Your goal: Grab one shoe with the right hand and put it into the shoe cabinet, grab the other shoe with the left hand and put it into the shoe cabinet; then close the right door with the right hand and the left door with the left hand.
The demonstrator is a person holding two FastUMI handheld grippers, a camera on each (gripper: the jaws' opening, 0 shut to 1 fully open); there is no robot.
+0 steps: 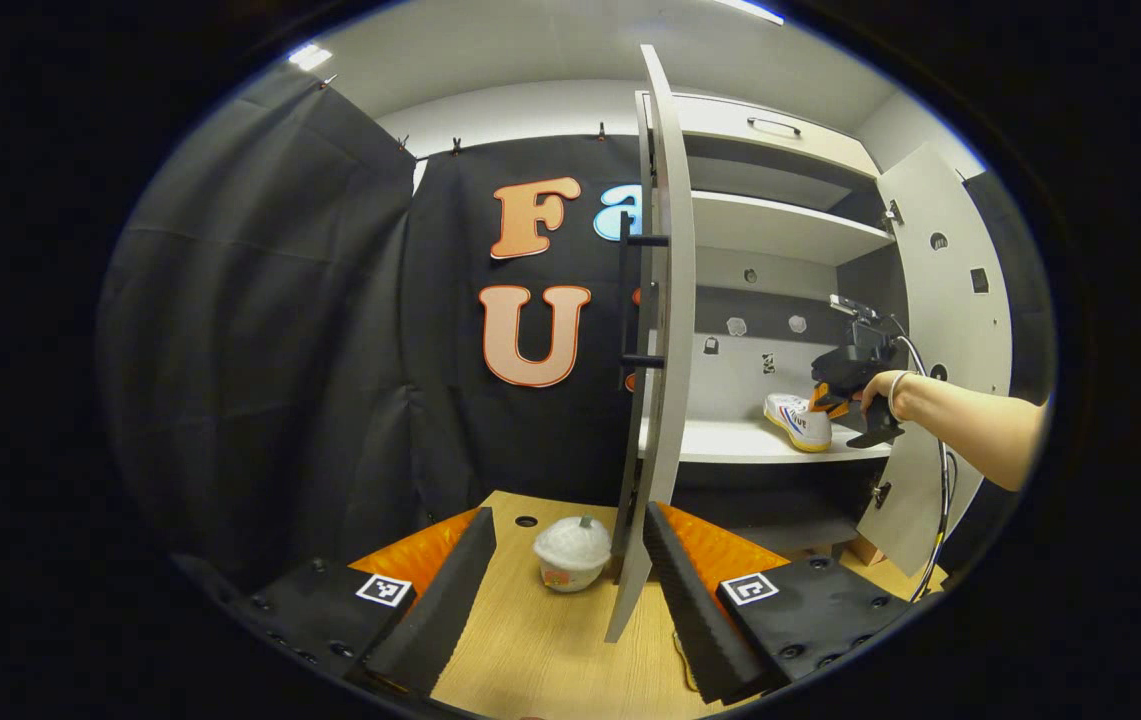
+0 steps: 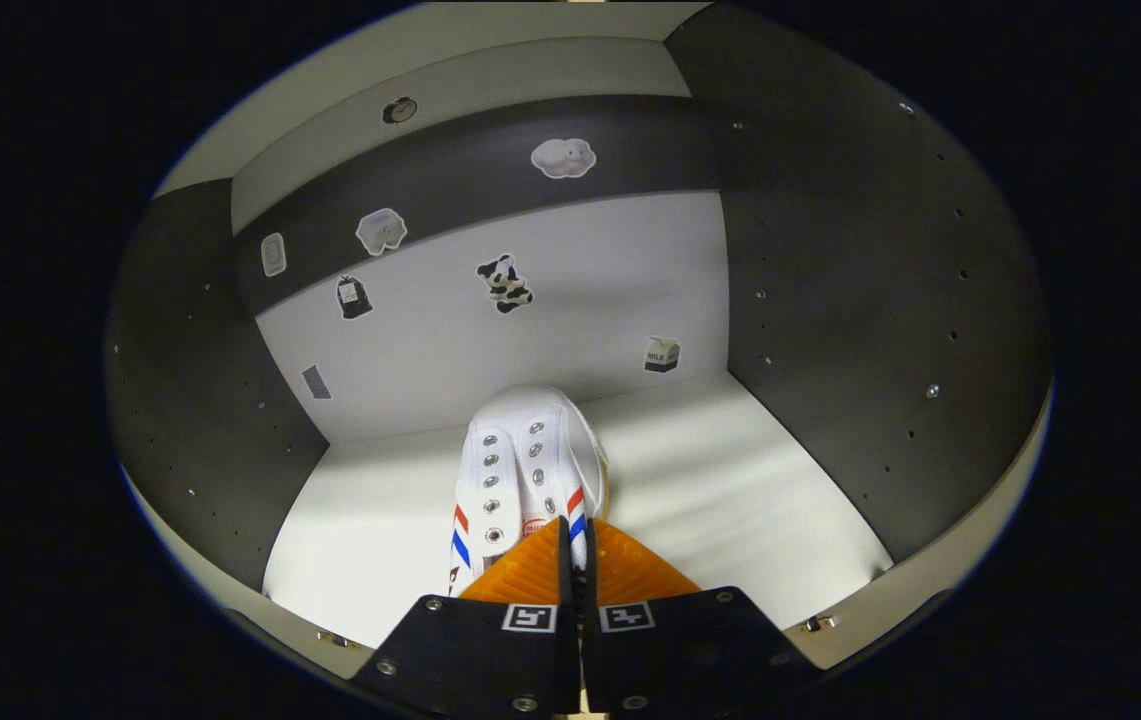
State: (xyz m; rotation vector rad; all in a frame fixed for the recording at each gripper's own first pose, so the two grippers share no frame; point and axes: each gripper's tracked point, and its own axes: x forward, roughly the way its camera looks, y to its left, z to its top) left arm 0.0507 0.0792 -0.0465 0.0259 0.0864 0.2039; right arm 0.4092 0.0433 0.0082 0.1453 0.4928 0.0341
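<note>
Right gripper view: right hand-held gripper [image 2: 575, 560], fingers closed together on the white sneaker's [image 2: 520, 470] heel collar, rests it on the shoe cabinet's shelf [image 2: 730, 480] for release. Left hand-held gripper [image 1: 570, 600] gapes empty.

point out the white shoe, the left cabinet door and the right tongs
white shoe [image 2: 520, 470]: right gripper view, on its laced top.
left cabinet door [image 1: 668, 300]: left gripper view, on its near edge, standing open.
right tongs [image 1: 835, 398]: left gripper view, at their tips by the shoe's heel on the shelf.
</note>
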